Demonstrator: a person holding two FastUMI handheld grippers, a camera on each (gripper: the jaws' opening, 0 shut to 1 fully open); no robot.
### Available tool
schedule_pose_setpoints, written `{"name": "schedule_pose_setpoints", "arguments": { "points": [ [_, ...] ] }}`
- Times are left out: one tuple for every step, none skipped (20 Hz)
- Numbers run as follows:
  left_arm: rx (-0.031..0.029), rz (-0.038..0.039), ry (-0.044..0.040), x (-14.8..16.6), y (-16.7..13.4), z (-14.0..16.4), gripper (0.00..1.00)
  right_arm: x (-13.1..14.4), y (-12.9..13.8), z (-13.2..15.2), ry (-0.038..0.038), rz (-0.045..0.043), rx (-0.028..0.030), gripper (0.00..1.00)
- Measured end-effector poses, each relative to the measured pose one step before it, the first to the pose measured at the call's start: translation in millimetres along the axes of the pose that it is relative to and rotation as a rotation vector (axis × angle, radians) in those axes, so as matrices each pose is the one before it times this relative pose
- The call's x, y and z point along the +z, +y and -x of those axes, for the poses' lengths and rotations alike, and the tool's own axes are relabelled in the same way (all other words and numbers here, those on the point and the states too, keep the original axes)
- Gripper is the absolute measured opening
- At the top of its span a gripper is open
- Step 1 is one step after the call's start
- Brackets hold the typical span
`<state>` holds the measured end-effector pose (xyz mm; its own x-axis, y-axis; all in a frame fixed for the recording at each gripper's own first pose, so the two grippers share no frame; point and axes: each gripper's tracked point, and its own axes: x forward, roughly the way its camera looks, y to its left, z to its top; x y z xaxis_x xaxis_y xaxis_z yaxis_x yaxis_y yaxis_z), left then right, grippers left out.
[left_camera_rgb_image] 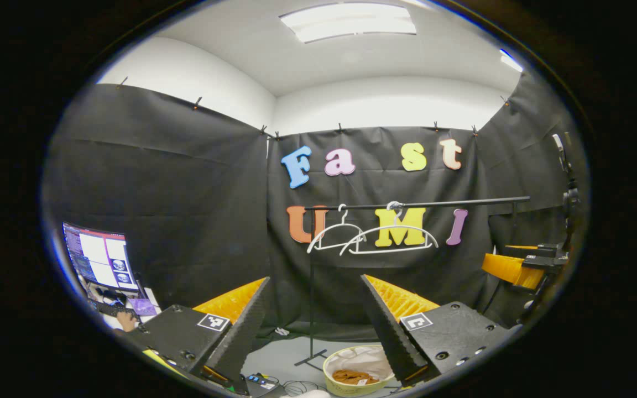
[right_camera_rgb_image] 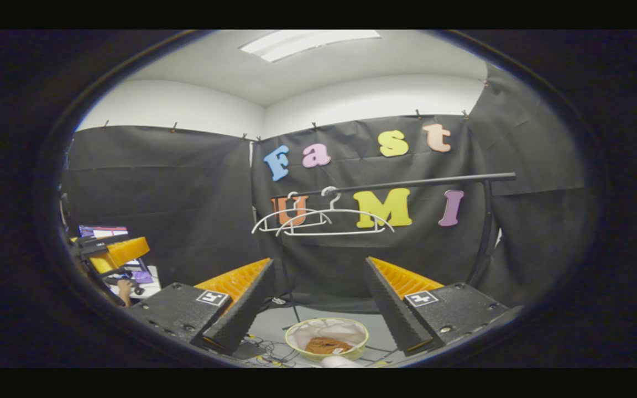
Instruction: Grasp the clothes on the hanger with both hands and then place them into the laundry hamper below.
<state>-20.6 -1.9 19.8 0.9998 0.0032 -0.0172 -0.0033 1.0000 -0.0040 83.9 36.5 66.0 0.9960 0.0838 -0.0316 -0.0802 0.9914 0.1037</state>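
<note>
Lying crumpled, brown clothes in white-lined laundry hamper on floor, below and between fingers of left gripper; right gripper likewise above; both spread wide, empty. Hangers bare ahead.

A lit monitor glows at the far left beside a keyboard, and cables trail across the grey floor under ceiling lights.

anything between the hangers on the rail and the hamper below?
Nothing hangs there. Both white hangers are bare, and under them there is just black cloth wall down to the hamper, which holds white and brown cloth. Right gripper view shows the same gap.
</note>
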Motion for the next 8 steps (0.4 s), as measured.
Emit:
{"name": "schedule_pose_setpoints", "arguments": {
  "points": [
    [0.00296,0.00119,0.00506,-1.40,1.26,1.90,1.00,0.96,0.47,1.72,-0.00798,-0.00032,0.00118,1.00],
    [0.00007,-0.00203,0.00064,0.68,0.62,2.39,1.00,-0.07,1.31,0.32,-0.00203,-0.00089,0.00194,1.00],
    [0.00344,-0.00303,-0.00025,-0.45,1.65,1.93,1.00,-0.80,2.16,1.55,-0.00276,-0.00099,0.00631,1.00],
    [0.00259,-0.00258,0.00172,-0.56,1.55,1.10,1.00,-0.48,3.25,-0.88,0.00200,0.00183,0.00339,1.00],
    [-0.00029,-0.00113,0.00142,-0.10,0.68,0.82,1.00,-0.60,2.73,2.55,0.00222,0.00343,0.00374,1.00],
    [-0.00035,0.00152,0.00396,-1.07,0.95,1.09,1.00,-0.25,2.94,0.31,0.00143,0.00403,0.00229,1.00],
    [-0.00081,0.00152,0.00336,-1.37,1.06,0.48,1.00,-0.77,2.12,1.32,0.00115,0.00085,0.00198,1.00],
    [-0.00042,0.00105,0.00241,-0.53,0.86,1.18,1.00,0.76,3.59,0.30,0.00102,-0.00241,0.00515,1.00]
  ]
}}
